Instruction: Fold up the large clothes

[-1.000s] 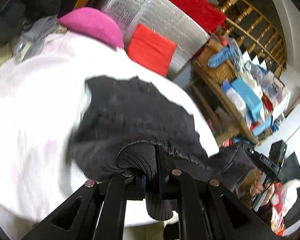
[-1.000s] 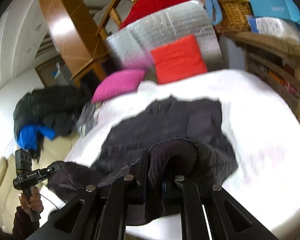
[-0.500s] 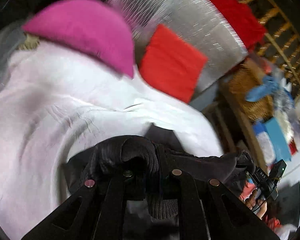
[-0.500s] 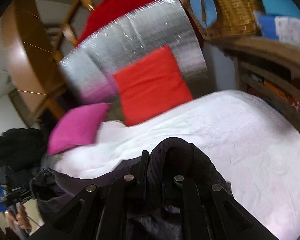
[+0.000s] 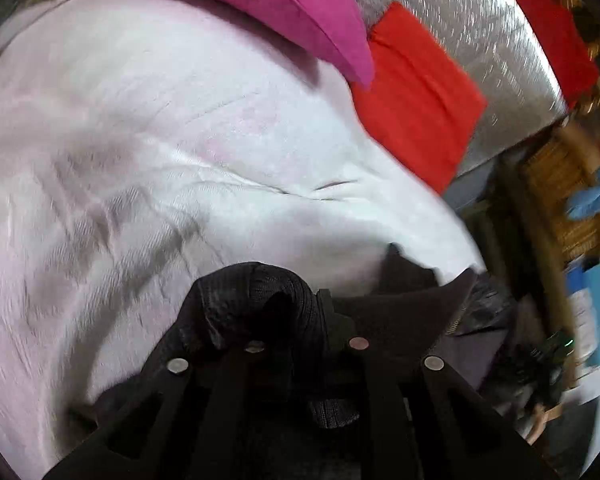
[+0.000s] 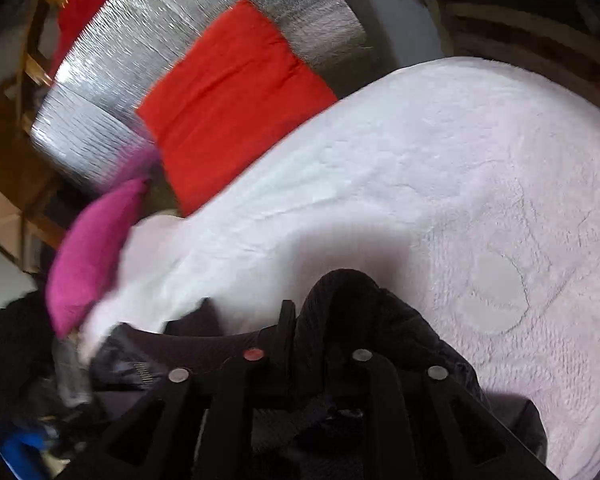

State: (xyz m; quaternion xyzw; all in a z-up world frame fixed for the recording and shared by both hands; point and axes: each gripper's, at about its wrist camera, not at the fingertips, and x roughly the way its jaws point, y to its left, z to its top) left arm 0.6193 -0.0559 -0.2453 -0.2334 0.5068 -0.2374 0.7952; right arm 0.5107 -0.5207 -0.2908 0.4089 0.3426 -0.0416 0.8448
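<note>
**Both cuffs carried up the bed, grip loosening**

The dark jacket [image 5: 400,320] lies low on the white bedspread [image 5: 140,140], its far edge drawn toward the pillows. The left gripper [image 5: 300,320] has a ribbed cuff [image 5: 252,288] bunched between its jaws; the right gripper [image 6: 300,332] has the other cuff [image 6: 340,296] the same way. Each pair of jaws has just been opening a little from a tight pinch, and stands only slightly parted — the knit is between them, but whether the pads press on it I cannot tell, since the cloth hides the tips.

Judging by the task, this looks like the laying-down of a fold, sleeves brought over the body.

What could spoil it:

- If one cuff slips out before the other, the fold lands skewed.
- The ribbed knit is thick and springy (it bulges over the jaws), so it may cling to one finger and get dragged back as the hand retreats.
- The magenta pillow [image 5: 300,12] and red cushion [image 6: 228,92] sit near — a long throw would put cloth against them.
- The bedspread is soft and already creased; pressing down could ruck it under the jacket.
</note>
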